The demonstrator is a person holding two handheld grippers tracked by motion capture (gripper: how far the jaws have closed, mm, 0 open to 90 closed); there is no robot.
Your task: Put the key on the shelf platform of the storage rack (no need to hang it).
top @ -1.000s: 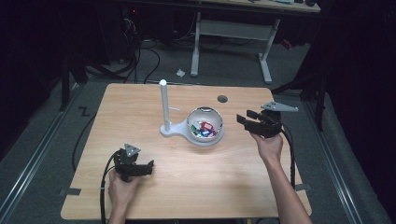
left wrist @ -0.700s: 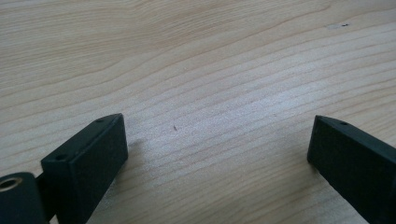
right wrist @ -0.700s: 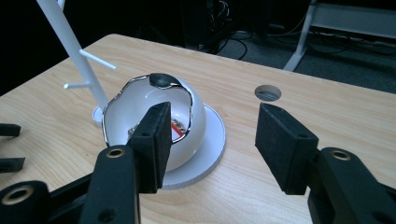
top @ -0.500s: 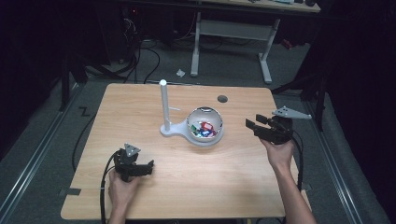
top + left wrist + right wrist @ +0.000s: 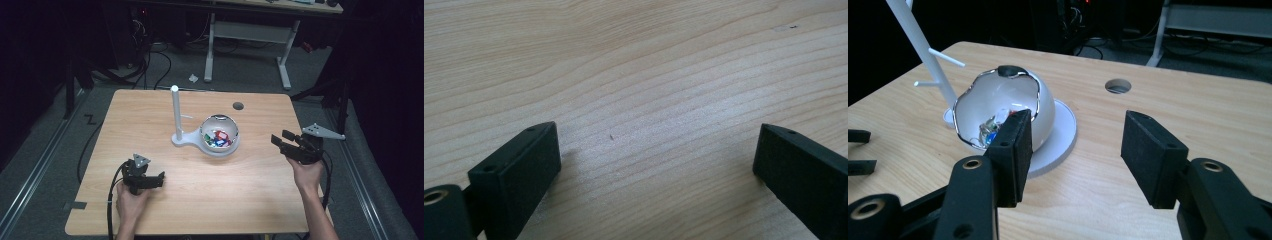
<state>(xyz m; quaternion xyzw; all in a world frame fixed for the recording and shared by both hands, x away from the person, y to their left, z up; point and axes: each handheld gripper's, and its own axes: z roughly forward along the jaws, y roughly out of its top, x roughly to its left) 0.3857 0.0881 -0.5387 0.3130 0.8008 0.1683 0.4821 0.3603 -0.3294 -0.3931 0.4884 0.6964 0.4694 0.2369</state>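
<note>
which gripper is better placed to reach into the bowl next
Probably the right gripper: it sits open beside the white bowl, jaws aimed at it. The left gripper, also open, is low at the table's near edge, facing bare wood.

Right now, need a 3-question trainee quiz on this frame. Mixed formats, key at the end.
1. True or false: the right gripper is shut on a piece from the white bowl.
2. What stands on the bowl's base at its left in the high view? A) a white post B) a red cup C) a black box
3. Fill in: the left gripper has its jaws ____ over bare table.

Key: 1 false, its jaws stand apart with nothing between them; 2 A; 3 open.
</note>
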